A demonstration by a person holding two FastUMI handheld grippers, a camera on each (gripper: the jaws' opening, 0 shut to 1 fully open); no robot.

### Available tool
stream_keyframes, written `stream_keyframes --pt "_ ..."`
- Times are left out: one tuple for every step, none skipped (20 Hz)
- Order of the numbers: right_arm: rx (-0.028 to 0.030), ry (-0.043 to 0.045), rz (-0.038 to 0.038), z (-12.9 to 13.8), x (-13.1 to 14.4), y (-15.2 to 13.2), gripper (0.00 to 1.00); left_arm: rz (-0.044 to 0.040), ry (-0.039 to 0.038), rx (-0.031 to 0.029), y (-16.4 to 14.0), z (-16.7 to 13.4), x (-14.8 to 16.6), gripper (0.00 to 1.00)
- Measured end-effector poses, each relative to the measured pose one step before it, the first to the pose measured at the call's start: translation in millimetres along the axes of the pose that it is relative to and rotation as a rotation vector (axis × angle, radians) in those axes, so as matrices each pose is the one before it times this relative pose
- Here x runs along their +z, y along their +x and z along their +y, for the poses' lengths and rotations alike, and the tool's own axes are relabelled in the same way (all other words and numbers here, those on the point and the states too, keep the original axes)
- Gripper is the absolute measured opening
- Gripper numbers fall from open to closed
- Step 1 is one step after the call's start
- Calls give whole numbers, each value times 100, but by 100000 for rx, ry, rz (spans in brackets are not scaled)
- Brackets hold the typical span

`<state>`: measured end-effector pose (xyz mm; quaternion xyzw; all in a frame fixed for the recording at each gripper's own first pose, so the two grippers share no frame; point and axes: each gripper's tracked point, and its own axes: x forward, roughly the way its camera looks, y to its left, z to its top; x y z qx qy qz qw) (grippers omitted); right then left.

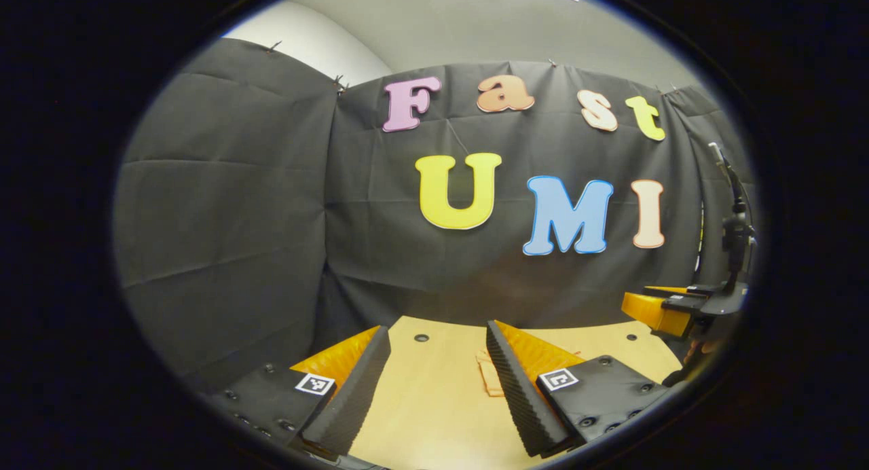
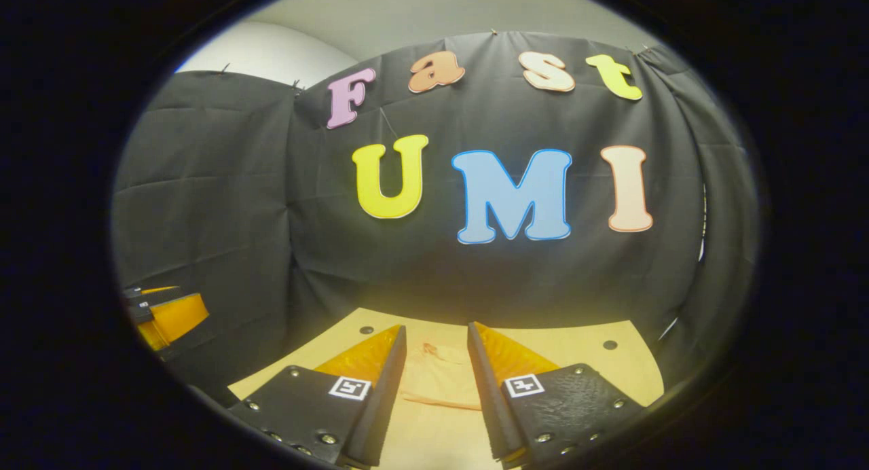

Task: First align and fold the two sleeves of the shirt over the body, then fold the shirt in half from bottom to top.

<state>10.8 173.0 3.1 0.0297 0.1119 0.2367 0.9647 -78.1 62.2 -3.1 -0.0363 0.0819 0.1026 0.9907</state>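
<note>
A pale peach shirt (image 2: 434, 383) lies flat on the wooden table (image 2: 570, 348), seen between my right gripper's fingers in the right gripper view. My right gripper (image 2: 435, 329) is open and held above the cloth, holding nothing. In the left gripper view a small part of the shirt (image 1: 490, 380) shows beside the inner edge of one finger. My left gripper (image 1: 436, 329) is open over the bare table (image 1: 421, 409), with nothing between its fingers. Most of the shirt lies hidden below both views.
The black cloth wall stands close behind the table's far edge. Small round holes (image 1: 421, 337) dot the tabletop. The right gripper (image 1: 662, 312) shows at the far right of the left gripper view, below a dark stand (image 1: 734, 232). The left gripper (image 2: 166, 317) shows at the left edge of the right gripper view.
</note>
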Motion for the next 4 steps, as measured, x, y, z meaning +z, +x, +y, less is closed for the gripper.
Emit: stream_keyframes --pt "616 -264 101 -24 -58 -306 57 44 5 526 -342 -119 -63 96" --pt "720 -136 126 69 -208 -317 57 104 -205 393 -434 -265 -63 96" --pt "768 -199 175 -65 -191 -347 55 105 -369 446 -440 -231 -94 96" --pt "866 -298 315 -61 -206 -389 55 151 -422 388 -640 -310 -278 96"
